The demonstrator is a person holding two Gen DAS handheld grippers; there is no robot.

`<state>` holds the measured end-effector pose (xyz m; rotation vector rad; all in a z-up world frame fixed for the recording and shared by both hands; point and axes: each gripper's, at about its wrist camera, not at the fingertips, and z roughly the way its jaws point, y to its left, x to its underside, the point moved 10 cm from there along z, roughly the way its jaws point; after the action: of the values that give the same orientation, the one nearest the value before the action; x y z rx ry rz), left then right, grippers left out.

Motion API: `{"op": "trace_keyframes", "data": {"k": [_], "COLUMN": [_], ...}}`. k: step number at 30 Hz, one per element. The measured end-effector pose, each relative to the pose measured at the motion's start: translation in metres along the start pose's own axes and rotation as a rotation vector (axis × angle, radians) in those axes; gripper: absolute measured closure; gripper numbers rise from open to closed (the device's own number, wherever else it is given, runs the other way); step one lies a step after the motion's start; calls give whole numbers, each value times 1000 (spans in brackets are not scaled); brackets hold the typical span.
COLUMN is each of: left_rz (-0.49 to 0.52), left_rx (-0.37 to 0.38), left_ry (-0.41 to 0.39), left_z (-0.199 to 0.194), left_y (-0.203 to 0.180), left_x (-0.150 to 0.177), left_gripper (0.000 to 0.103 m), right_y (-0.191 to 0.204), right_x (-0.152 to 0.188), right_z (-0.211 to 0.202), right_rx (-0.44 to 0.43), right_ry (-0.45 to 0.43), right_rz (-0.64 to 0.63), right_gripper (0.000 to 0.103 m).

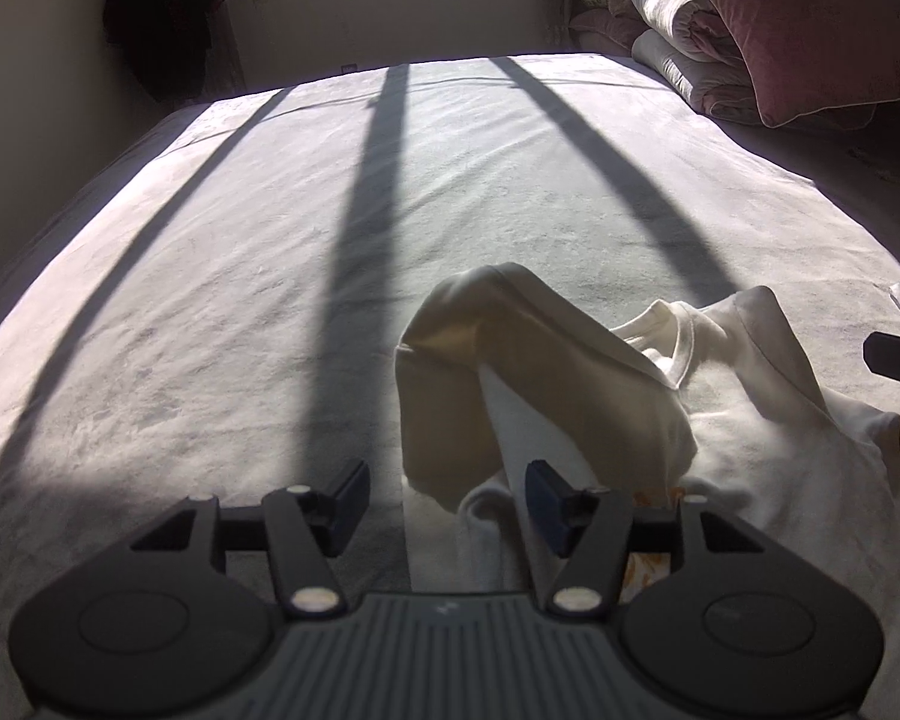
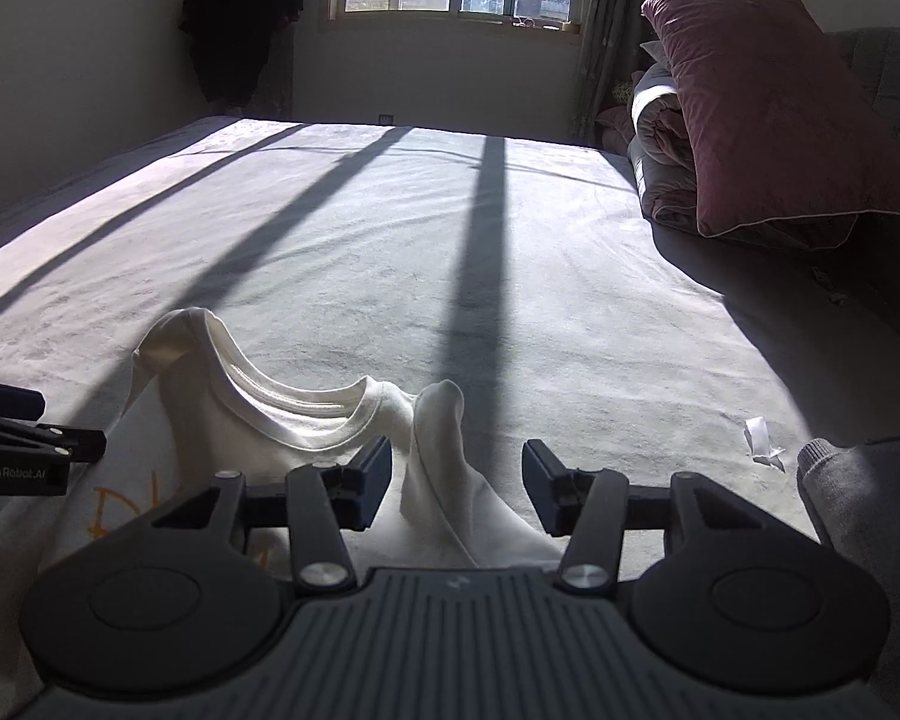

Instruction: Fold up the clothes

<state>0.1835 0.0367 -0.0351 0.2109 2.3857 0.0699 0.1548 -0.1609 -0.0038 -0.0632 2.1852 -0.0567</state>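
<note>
A white T-shirt [image 1: 750, 420] with orange print lies crumpled near the front of the bed [image 1: 270, 240]. In the left wrist view my left gripper [image 1: 447, 495] stands open, and a raised fold of the shirt's sleeve [image 1: 450, 372] sits just ahead of its fingers, touched by neither pad. In the right wrist view my right gripper [image 2: 456, 480] is open too. A shoulder ridge of the T-shirt [image 2: 438, 438] lies loose between its jaws, beside the ribbed collar [image 2: 306, 426]. The other gripper shows at each frame's edge: the right gripper [image 1: 897, 354] and the left gripper [image 2: 18, 438].
The pale bed sheet [image 2: 390, 240] is striped with window shadows. A maroon pillow [image 2: 768, 108] leans on a folded quilt [image 2: 660, 138] at the far right. A grey garment [image 2: 852, 498] and a small white scrap [image 2: 762, 438] lie at the right. Dark clothing [image 2: 246, 18] hangs by the window.
</note>
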Motion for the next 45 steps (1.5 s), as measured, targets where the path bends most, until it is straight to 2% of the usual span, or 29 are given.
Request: {"op": "trace_keyframes", "data": {"k": [9,17,23,24,27,30,32,34,36,45], "left_rz": [-54,-29,-58,-79,-145,-167,-166,-181,-188,-177], "left_rx": [35,89,146,151,177,222,217,216,209,57], "left_ry": [43,51,46,44,51,58,56,53,46,-48], "left_z": [-29,-52,-61,-60,-58,-61,-61,-61,-61,-73], "left_y": [18,7,2,3,9,12,17,25,30,69], "left_x": [43,73,105,111,127,134,135,136,135,119], "left_gripper": [44,44,44,46,61,64,74,89,96,99], "right_y": [-14,-24,-31,-33,-41,-49,-48,-47,-45,-42], "right_x": [32,56,79,85,104,117,121,126,132,140], "right_z": [-31,-52,-57,-56,-48,-41,-41,-39,-37,-36], "right_rx": [17,39,27,19,-9,-45,-72,-79,-86,-109], "right_ry": [36,60,78,84,132,176,188,200,216,249], "right_rz": [45,69,94,103,126,171,194,202,212,230], "right_gripper": [50,50,49,49,49,49,49,49,49,69]}}
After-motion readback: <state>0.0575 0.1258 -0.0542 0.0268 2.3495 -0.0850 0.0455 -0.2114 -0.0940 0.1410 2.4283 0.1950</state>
